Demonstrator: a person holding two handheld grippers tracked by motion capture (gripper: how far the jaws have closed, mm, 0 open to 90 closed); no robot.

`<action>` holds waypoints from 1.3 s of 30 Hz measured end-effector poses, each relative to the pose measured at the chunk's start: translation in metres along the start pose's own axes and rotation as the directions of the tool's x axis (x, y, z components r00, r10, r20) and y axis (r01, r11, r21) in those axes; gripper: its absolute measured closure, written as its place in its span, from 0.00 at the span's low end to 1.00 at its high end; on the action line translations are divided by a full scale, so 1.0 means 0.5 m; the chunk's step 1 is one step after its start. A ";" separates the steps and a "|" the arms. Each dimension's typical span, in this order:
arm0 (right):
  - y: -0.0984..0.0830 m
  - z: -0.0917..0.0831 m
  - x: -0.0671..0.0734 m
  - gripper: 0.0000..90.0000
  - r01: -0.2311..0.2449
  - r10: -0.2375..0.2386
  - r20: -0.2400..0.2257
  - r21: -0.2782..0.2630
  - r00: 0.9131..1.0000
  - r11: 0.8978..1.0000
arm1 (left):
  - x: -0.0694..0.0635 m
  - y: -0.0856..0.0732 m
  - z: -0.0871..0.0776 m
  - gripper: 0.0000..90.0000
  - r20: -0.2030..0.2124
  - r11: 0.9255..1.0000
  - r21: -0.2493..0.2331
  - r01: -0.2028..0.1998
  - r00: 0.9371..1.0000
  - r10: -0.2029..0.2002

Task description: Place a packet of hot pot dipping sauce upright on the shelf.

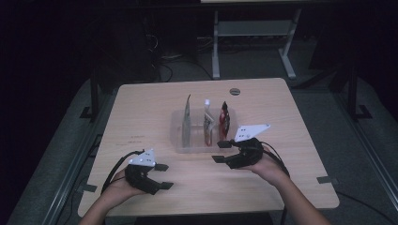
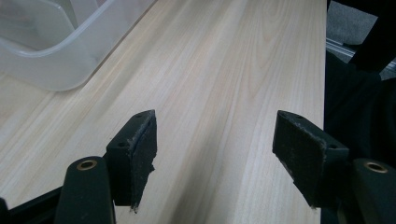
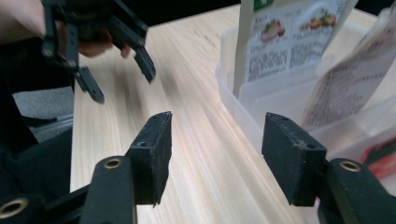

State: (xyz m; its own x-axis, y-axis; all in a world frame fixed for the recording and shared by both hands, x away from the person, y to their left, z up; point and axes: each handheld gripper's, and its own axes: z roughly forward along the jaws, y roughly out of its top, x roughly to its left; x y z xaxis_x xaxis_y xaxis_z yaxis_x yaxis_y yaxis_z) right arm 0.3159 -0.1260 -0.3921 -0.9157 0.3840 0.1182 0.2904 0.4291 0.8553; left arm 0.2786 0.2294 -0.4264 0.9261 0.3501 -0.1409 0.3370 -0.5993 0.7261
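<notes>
A clear plastic bin point(image 1: 176, 136) stands mid-table with three pouches upright in it: a grey-green one point(image 1: 187, 119), a white one point(image 1: 207, 123) and a red one point(image 1: 224, 123). My right gripper point(image 1: 219, 151) sits just in front of the bin's near right corner, open, its jaws empty. In the right gripper view the open jaws point(image 3: 215, 149) frame bare wood and the bin's wall point(image 3: 243, 107), with a printed pouch point(image 3: 285, 37) behind. My left gripper point(image 1: 164, 176) rests at the front left, open and empty; its own view point(image 2: 215, 149) looks along bare tabletop toward the bin's corner point(image 2: 46, 51).
The wooden table point(image 1: 281, 122) has a round grommet point(image 1: 234, 91) at its far edge. Bare wood lies to the left and right of the bin. A white desk frame point(image 1: 216, 47) stands on the floor beyond. Cables trail from both grippers toward the front edge.
</notes>
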 end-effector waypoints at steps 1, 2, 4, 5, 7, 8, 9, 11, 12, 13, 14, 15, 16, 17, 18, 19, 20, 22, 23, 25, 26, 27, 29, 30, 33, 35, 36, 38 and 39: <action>0.000 0.001 0.002 0.45 0.006 -0.006 0.009 0.001 1.000 1.000 | 0.000 0.000 -0.001 0.34 0.000 1.000 -0.001 -0.001 1.000 0.001; 0.001 0.002 0.003 0.44 0.010 -0.010 0.012 -0.007 1.000 1.000 | 0.000 -0.001 -0.001 0.33 -0.001 1.000 -0.001 -0.002 1.000 0.002; 0.002 0.005 0.006 0.43 0.009 -0.009 0.017 -0.005 1.000 1.000 | 0.000 -0.001 -0.001 0.33 -0.002 1.000 0.004 -0.006 1.000 0.006; 0.002 0.006 0.007 0.43 0.013 -0.013 0.021 -0.002 1.000 1.000 | 0.000 -0.001 -0.001 0.33 -0.003 1.000 0.005 -0.008 1.000 0.008; 0.002 0.008 0.008 0.42 0.018 -0.018 0.025 0.003 1.000 1.000 | -0.001 -0.002 0.000 0.32 -0.003 1.000 0.004 -0.009 1.000 0.009; 0.002 0.008 0.010 0.42 0.015 -0.015 0.028 0.004 0.999 1.000 | -0.001 -0.002 0.000 0.32 -0.002 1.000 0.004 -0.010 1.000 0.010; 0.002 0.007 0.011 0.42 0.018 -0.019 0.031 0.003 0.999 1.000 | -0.001 -0.002 0.000 0.32 -0.001 1.000 0.002 -0.010 1.000 0.010; 0.002 0.006 0.012 0.41 0.020 -0.020 0.034 0.000 0.999 1.000 | -0.002 -0.002 0.001 0.32 0.000 1.000 0.000 -0.009 1.000 0.009; 0.001 0.004 0.014 0.41 0.019 -0.019 0.032 0.000 0.999 1.000 | -0.003 -0.002 0.002 0.32 0.000 1.000 0.001 -0.009 1.000 0.009; -0.001 0.004 0.015 0.41 0.015 -0.015 0.031 -0.005 0.999 1.000 | -0.004 -0.002 0.002 0.32 0.001 1.000 -0.003 -0.005 1.000 0.005; -0.004 0.002 0.017 0.41 0.012 -0.012 0.027 -0.003 1.000 1.000 | -0.003 -0.002 0.002 0.32 0.001 1.000 -0.002 -0.007 1.000 0.007; -0.008 0.000 0.019 0.41 0.012 -0.012 0.027 -0.002 1.000 1.000 | -0.002 -0.002 0.001 0.32 0.000 1.000 0.004 -0.014 1.000 0.014; -0.014 -0.002 0.022 0.41 0.013 -0.013 0.027 0.004 1.000 1.000 | -0.002 -0.002 0.001 0.32 0.001 1.000 0.003 -0.012 1.000 0.012; -0.017 -0.004 0.023 0.41 0.011 -0.011 0.027 0.006 1.000 1.000 | -0.002 -0.003 0.002 0.32 -0.001 1.000 0.002 -0.012 1.000 0.012; -0.021 -0.006 0.025 0.41 0.009 -0.010 0.027 0.008 1.000 1.000 | -0.002 -0.003 0.002 0.32 -0.001 1.000 0.000 -0.007 1.000 0.007; -0.025 -0.008 0.026 0.41 0.005 -0.006 0.028 0.010 1.000 1.000 | -0.001 -0.003 0.001 0.32 -0.002 1.000 0.005 -0.013 1.000 0.013; -0.029 -0.011 0.028 0.41 0.004 -0.004 0.030 0.014 1.000 1.000 | -0.001 -0.003 0.001 0.32 -0.002 1.000 0.008 -0.017 1.000 0.017; -0.038 -0.017 0.030 0.40 0.002 -0.002 0.038 0.018 0.999 1.000 | -0.001 -0.003 0.000 0.32 -0.003 1.000 0.011 -0.021 1.000 0.021; -0.042 -0.020 0.031 0.40 -0.001 0.000 0.040 0.020 0.999 1.000 | -0.001 -0.003 0.000 0.32 -0.004 1.000 0.012 -0.022 1.000 0.022; -0.052 -0.028 0.031 0.39 -0.008 0.007 0.049 0.025 0.999 1.000 | -0.001 -0.003 0.001 0.32 -0.005 1.000 0.013 -0.022 1.000 0.022; -0.058 -0.033 0.030 0.39 -0.009 0.007 0.058 0.026 0.998 1.000 | -0.001 -0.004 0.002 0.31 -0.005 1.000 0.014 -0.021 1.000 0.021; -0.065 -0.039 0.029 0.38 -0.014 0.012 0.065 0.031 0.998 0.999 | 0.000 -0.004 0.002 0.31 -0.006 1.000 0.015 -0.022 1.000 0.022; -0.076 -0.048 0.027 0.38 -0.024 0.021 0.082 0.035 0.996 0.999 | -0.001 -0.005 0.003 0.31 -0.007 1.000 0.019 -0.020 1.000 0.020; -0.083 -0.054 0.025 0.38 -0.032 0.028 0.088 0.037 0.996 0.999 | -0.001 -0.005 0.003 0.30 -0.008 1.000 0.021 -0.020 1.000 0.020; -0.104 -0.072 0.017 0.36 -0.054 0.049 0.119 0.041 0.992 0.998 | 0.001 -0.006 0.004 0.29 -0.011 0.999 0.028 -0.024 1.000 0.024; -0.116 -0.083 0.013 0.35 -0.072 0.066 0.134 0.041 0.989 0.997 | 0.001 -0.007 0.004 0.28 -0.012 1.000 0.025 -0.016 1.000 0.016; -0.123 -0.089 0.011 0.35 -0.076 0.069 0.145 0.044 0.987 0.996 | 0.002 -0.008 0.004 0.27 -0.015 1.000 0.028 -0.014 1.000 0.015; -0.135 -0.098 0.009 0.34 -0.078 0.067 0.168 0.058 0.983 0.995 | 0.005 -0.009 0.003 0.26 -0.018 0.999 0.034 -0.017 1.000 0.018; -0.141 -0.103 0.008 0.34 -0.080 0.068 0.178 0.064 0.982 0.995 | 0.005 -0.011 0.003 0.26 -0.019 0.999 0.034 -0.009 1.000 0.010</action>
State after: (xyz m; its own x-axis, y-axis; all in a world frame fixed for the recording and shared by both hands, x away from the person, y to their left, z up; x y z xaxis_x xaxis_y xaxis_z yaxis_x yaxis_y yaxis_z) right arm 0.2776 -0.1967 -0.4260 -0.8300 0.5514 0.0841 0.3800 0.4487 0.8088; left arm 0.2796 0.2325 -0.4319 0.9259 0.3581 -0.1206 0.3341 -0.6269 0.7038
